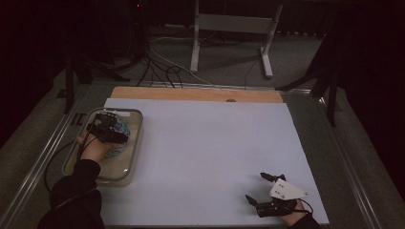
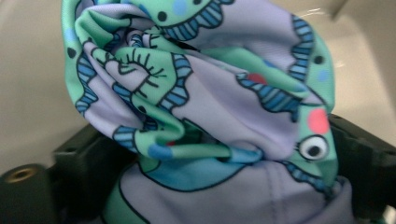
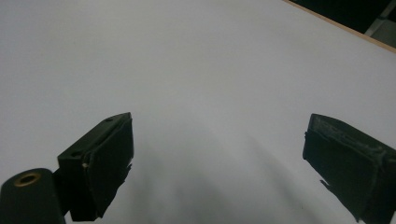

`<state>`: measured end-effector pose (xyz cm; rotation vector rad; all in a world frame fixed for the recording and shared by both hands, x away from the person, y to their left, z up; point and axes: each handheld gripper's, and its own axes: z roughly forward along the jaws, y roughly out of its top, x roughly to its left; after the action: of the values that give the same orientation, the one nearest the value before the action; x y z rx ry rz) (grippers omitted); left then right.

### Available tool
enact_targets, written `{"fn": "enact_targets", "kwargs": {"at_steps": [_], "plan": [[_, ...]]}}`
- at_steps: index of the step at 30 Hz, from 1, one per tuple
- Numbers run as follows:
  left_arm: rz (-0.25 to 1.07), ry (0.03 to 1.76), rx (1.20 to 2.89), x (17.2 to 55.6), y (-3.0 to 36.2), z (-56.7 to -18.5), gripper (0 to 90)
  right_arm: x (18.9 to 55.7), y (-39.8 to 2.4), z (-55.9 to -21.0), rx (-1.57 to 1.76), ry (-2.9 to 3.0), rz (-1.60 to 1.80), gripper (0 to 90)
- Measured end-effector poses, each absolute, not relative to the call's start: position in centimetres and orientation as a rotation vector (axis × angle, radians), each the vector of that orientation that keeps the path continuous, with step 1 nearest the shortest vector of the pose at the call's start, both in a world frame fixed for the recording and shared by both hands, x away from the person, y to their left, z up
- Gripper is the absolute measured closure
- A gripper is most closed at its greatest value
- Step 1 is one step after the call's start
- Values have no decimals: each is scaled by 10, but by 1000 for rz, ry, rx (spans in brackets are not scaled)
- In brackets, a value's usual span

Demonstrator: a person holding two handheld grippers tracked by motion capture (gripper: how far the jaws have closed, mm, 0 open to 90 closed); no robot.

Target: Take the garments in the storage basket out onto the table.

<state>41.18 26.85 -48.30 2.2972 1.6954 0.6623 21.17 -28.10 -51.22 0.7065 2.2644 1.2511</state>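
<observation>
A crumpled cloth [image 2: 210, 93] printed in green, lilac and blue with cartoon eyes lies in a clear plastic tub [image 1: 135, 157] at the table's left. My left gripper [image 1: 107, 125] reaches down into the tub. In the left gripper view the bunched cloth spans the whole gap between the black jaws, and both pads [image 2: 88, 158] touch it. My right gripper [image 1: 255, 187] rests near the table's front right corner, open. Its pads [image 3: 109, 158] stand wide apart with bare white table [image 3: 196, 70] between them.
The white sheet [image 1: 205, 143] covers most of the table, with a wooden strip [image 1: 191, 93] along its far edge. A metal rail [image 1: 43, 152] runs down the left side beside the tub. Cables and a stand's legs [image 1: 229, 43] lie on the floor beyond.
</observation>
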Motion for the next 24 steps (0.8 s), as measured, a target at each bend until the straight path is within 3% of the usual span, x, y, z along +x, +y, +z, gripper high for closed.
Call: {"fn": "enact_targets", "kwargs": {"at_steps": [3,8,9,13,17,24], "plan": [[660,1672,2330,413,267,-485,167,212,-281,-513,709,2264,1257,89],[652,1650,2367,414,268,-486,356,212,-281,-513,708,2268,1250,105],[633,1641,2368,414,269,-487,356,212,-281,-513,706,2267,1248,105],[568,1594,2368,413,274,-486,560,211,-282,-513,709,2259,1256,105],[551,1554,2398,411,274,-483,623,211,-282,-513,709,2257,1253,105],[482,1500,2397,399,277,-470,653,212,-282,-513,713,2258,1246,105]]}}
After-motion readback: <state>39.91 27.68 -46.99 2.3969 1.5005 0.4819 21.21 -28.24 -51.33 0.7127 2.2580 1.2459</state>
